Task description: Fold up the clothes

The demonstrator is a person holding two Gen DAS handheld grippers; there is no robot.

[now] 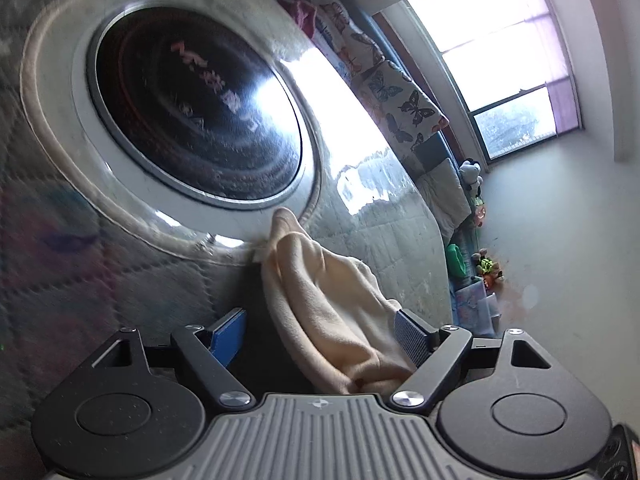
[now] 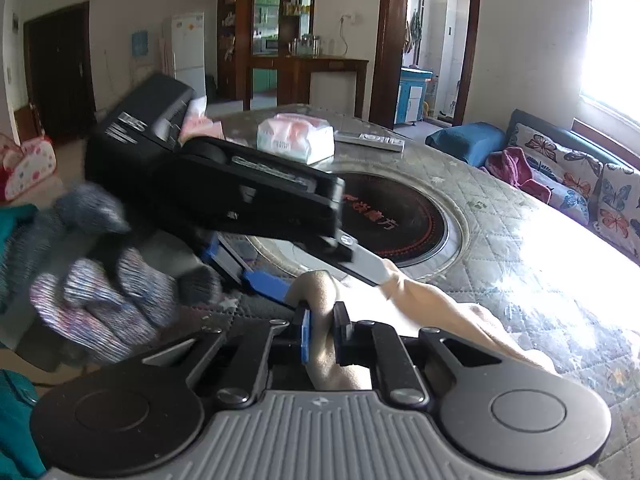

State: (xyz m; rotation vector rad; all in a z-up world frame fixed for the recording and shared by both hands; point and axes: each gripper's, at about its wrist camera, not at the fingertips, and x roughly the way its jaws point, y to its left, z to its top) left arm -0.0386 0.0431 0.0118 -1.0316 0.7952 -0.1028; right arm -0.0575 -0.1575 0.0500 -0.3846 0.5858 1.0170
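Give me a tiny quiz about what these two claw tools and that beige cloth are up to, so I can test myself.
1. True or false: the right gripper is clamped on the beige cloth.
2. Which best fits the left gripper? A) open, cloth between its fingers B) shut on the cloth C) holding the tissue pack
3. What dark round thing is set into the table?

Key: 1 true; 2 A; 3 a black glass hotplate.

Left tongs (image 1: pixel 320 330) spread wide, right tongs (image 2: pixel 322 330) pinched shut (gloved left hand (image 2: pixel 100 300) beside them).
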